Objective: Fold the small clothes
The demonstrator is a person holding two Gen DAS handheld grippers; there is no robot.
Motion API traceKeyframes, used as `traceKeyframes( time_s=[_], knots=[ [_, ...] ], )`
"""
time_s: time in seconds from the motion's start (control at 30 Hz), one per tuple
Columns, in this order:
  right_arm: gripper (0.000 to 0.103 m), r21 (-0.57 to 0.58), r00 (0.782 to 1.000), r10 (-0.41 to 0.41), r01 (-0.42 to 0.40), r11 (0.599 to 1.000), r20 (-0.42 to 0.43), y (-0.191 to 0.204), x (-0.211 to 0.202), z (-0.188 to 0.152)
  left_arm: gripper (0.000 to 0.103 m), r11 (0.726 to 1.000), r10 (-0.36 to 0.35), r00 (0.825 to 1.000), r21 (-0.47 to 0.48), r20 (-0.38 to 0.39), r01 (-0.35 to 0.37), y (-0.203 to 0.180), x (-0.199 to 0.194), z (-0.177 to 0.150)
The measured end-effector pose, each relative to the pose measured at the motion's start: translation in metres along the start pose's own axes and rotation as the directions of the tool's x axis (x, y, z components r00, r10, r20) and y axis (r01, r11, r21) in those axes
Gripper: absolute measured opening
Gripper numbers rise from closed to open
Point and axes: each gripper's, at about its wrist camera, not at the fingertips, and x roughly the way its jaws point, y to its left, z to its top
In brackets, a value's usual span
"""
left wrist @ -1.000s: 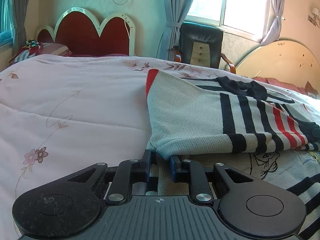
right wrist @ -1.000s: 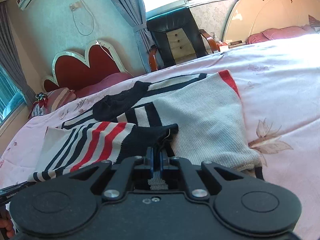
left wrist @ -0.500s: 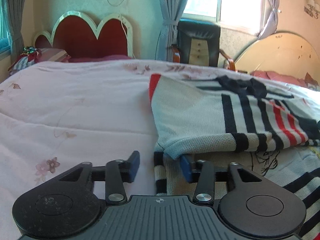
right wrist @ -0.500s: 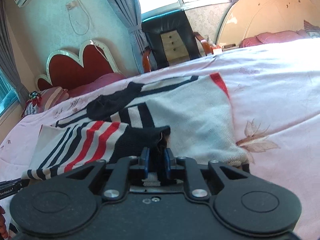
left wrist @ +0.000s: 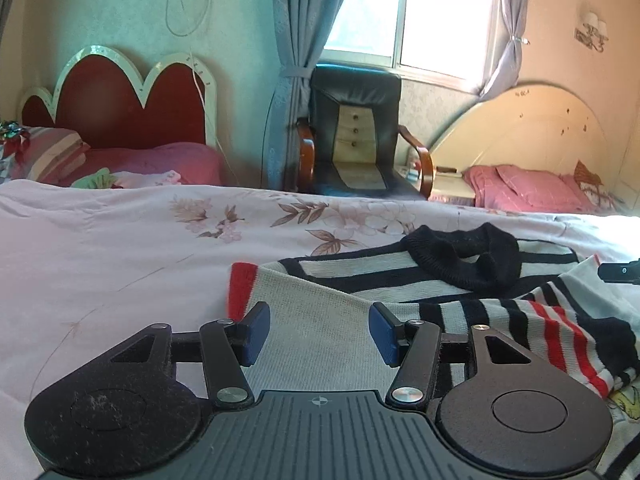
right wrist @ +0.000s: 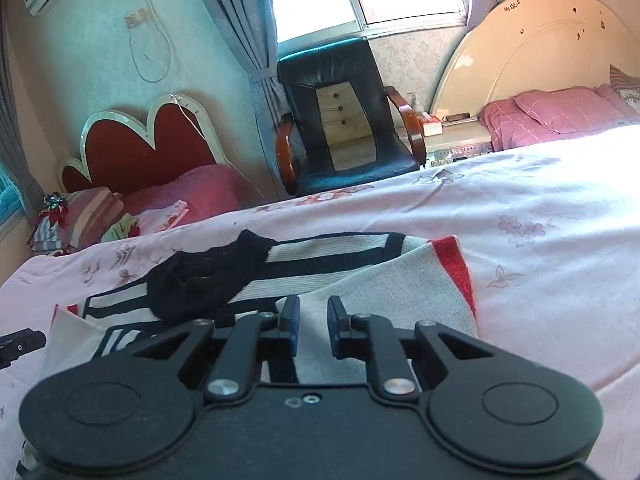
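Just ahead of both tools, one striped knit sweater point(left wrist: 360, 320) lies on the pink floral quilt point(left wrist: 120, 248), its pale body panel folded over so the red cuff edge sits at the outer side, likely to square the bundle before the next fold. Over it, the left gripper point(left wrist: 318, 330) has its jaws spread and opening, the knit showing between them but not pressed by either pad. Beside it, the right gripper point(right wrist: 312, 322) shows a narrow gap, jaws closing, with cloth beneath and nothing pinched that I can see. One black collar point(right wrist: 200, 280) lies beyond its left finger. I count two grippers, one sweater, one collar, one armchair point(left wrist: 356, 136), two headboards.
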Motion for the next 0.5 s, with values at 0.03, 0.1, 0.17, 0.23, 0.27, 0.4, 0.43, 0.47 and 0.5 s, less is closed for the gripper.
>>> traceKeyframes(
  time_s=[0.03, 0.1, 0.17, 0.23, 0.27, 0.4, 0.43, 0.47, 0.5],
  knots=[
    [0.016, -0.001, 1.0, -0.007, 0.007, 1.0, -0.009, -0.003, 0.006, 0.001, 0.055, 1.0, 0.013, 1.0, 0.001, -0.013, -0.013, 0.0, 0.01, 0.001],
    [0.016, -0.01, 0.999, -0.031, 0.031, 0.999, -0.035, -0.01, 0.018, 0.001, 0.055, 0.999, 0.024, 0.998, -0.028, -0.062, -0.026, 0.005, 0.031, -0.001],
    [0.013, -0.011, 0.996, -0.056, 0.056, 0.998, -0.067, -0.018, 0.029, -0.002, 0.056, 0.998, 0.008, 0.998, -0.055, -0.065, -0.012, 0.01, 0.043, -0.009],
    [0.013, -0.001, 0.997, -0.038, 0.038, 0.999, -0.066, -0.025, 0.032, -0.007, 0.058, 0.998, 0.008, 0.998, -0.059, -0.065, -0.012, 0.009, 0.045, -0.01],
    [0.013, -0.004, 0.997, -0.034, 0.034, 0.999, -0.064, -0.026, 0.032, -0.007, 0.058, 0.998, 0.014, 0.997, -0.055, -0.071, -0.018, 0.008, 0.044, -0.008],
    [0.018, -0.015, 0.999, 0.011, -0.011, 1.0, -0.036, -0.016, 0.019, -0.004, 0.058, 0.998, 0.064, 0.998, -0.004, -0.006, -0.064, 0.002, 0.03, 0.006],
    [0.018, -0.026, 0.999, 0.036, -0.037, 0.999, -0.032, -0.01, 0.016, -0.005, 0.058, 0.998, 0.069, 0.998, -0.005, -0.011, -0.07, 0.004, 0.033, 0.01],
    [0.018, -0.043, 0.997, 0.07, -0.071, 0.997, -0.035, -0.002, 0.015, -0.005, 0.058, 0.998, 0.068, 0.997, -0.016, -0.022, -0.068, 0.007, 0.037, 0.012],
    [0.018, -0.056, 0.994, 0.098, -0.1, 0.993, -0.039, 0.005, 0.014, -0.006, 0.058, 0.997, 0.074, 0.997, -0.023, -0.035, -0.075, 0.01, 0.041, 0.013]
  ],
)
